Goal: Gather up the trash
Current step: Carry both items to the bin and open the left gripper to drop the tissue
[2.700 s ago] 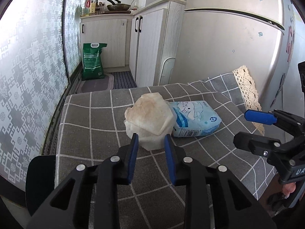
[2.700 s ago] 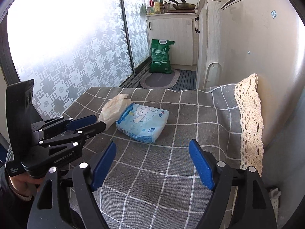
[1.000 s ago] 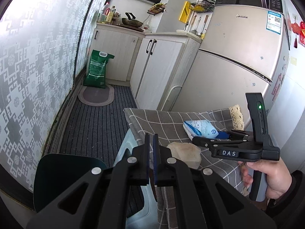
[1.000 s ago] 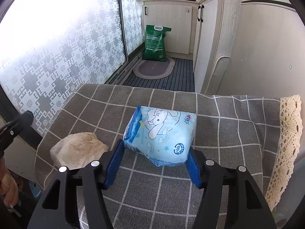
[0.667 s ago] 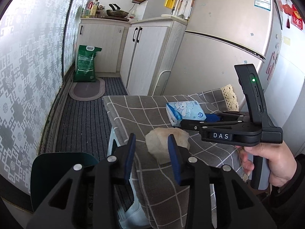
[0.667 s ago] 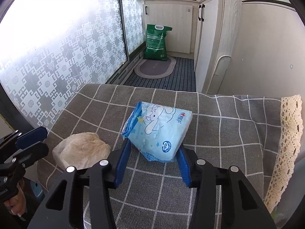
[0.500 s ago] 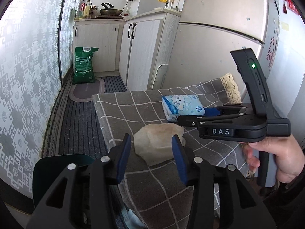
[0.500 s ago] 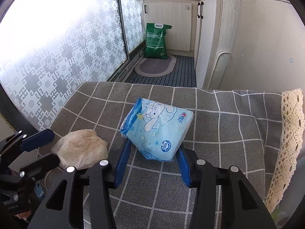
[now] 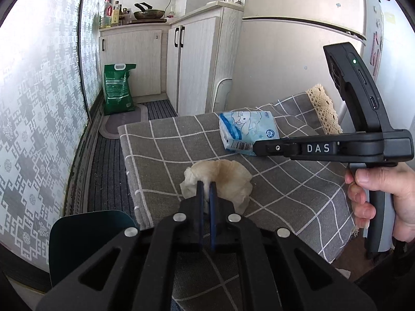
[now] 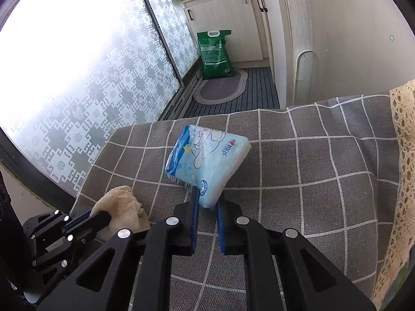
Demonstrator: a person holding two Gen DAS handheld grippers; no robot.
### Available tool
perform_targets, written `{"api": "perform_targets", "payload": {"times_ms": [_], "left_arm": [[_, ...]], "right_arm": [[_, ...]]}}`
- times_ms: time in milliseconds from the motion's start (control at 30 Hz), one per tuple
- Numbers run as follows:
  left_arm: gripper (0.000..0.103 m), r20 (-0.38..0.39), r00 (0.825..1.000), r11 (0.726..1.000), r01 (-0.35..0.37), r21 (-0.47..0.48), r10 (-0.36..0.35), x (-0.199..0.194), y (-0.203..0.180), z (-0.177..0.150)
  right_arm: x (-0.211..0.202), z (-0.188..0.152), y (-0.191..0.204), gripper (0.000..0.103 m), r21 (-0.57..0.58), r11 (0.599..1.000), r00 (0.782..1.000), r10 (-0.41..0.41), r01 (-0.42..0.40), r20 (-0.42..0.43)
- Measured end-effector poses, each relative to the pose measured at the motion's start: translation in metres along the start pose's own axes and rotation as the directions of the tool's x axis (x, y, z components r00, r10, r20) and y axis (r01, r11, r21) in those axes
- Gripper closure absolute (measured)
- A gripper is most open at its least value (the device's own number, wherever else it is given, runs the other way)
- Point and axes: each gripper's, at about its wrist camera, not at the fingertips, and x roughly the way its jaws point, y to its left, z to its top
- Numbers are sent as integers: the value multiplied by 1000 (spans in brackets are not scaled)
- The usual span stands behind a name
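A crumpled, stained paper wad [image 9: 223, 178] lies near the left edge of the grey checked tablecloth [image 9: 285, 197]. My left gripper [image 9: 206, 189] is shut on its near edge. It also shows in the right wrist view [image 10: 122, 207], pinched by the left gripper [image 10: 103, 216]. A light blue tissue pack [image 10: 207, 155] is tilted up off the cloth [image 10: 311, 181]. My right gripper [image 10: 207, 199] is shut on its near corner. In the left wrist view the pack [image 9: 247, 132] sits at the right gripper's tip [image 9: 255, 146].
A dark green bin rim [image 9: 88, 238] stands below the table's left edge. A green sack [image 9: 118, 88] and an oval mat [image 9: 122, 123] lie on the floor by white cabinets [image 9: 192, 59]. A fridge [image 9: 298, 59] stands behind the table. Lace trim [image 10: 402, 155] borders the right side.
My left gripper has closed on the paper wad. My right gripper has squeezed tighter on the tissue pack and tilted it further up.
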Motion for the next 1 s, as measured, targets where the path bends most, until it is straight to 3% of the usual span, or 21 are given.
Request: {"api": "perform_targets", "payload": {"times_ms": [267, 467, 700, 1000], "left_arm": [[99, 138, 990, 994, 6, -112, 10, -32, 23, 9], [99, 171, 983, 978, -34, -203, 70, -48, 53, 7], [99, 141, 983, 966, -81, -247, 118, -57, 80, -3], [99, 32, 978, 944, -188, -271, 204, -55, 119, -32]], "right_arm": [[-10, 3, 11, 94, -32, 999, 999, 0, 1, 36], [-16, 6, 32, 94, -75, 997, 998, 34, -30, 47], [-16, 12, 68, 94, -135, 988, 995, 87, -79, 49], [-8, 14, 117, 94, -222, 964, 988, 154, -147, 15]]}}
